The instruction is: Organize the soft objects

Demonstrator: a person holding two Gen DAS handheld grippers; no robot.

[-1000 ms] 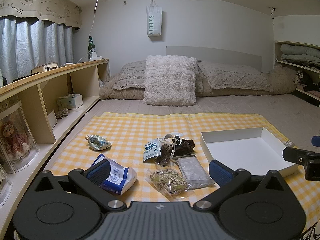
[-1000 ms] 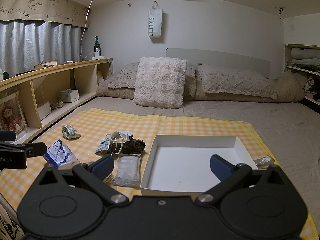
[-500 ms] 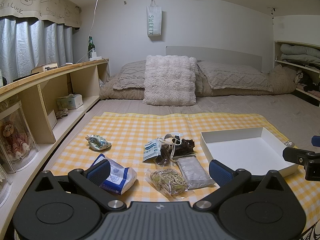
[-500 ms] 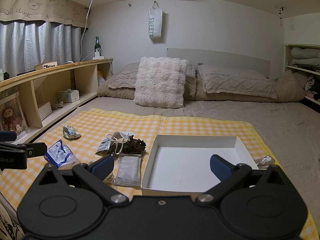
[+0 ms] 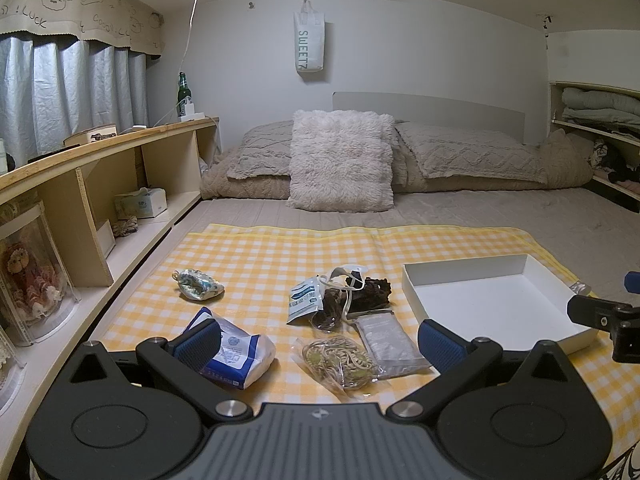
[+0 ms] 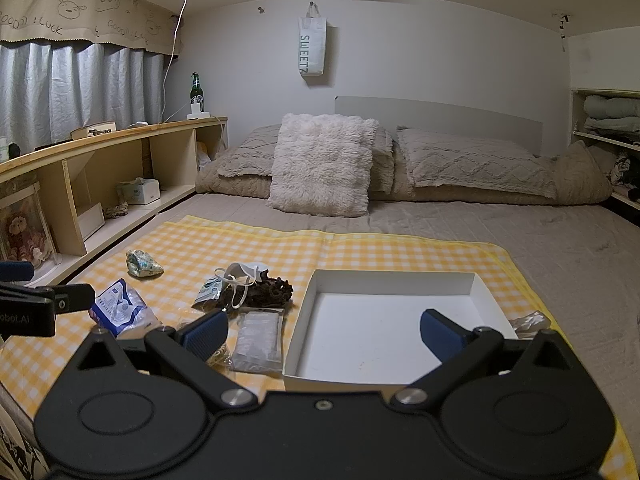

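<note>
Jaws apart on both grippers, packets clustered beside empty white tray.

A green bottle stands on the wooden shelf.

Small soft packets lie clustered on the checkered cloth beside an empty white tray.

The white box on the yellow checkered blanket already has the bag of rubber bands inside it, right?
No. The white box on the yellow checkered blanket is empty. The bag of rubber bands lies on the blanket beside it, as the left wrist view shows.
</note>
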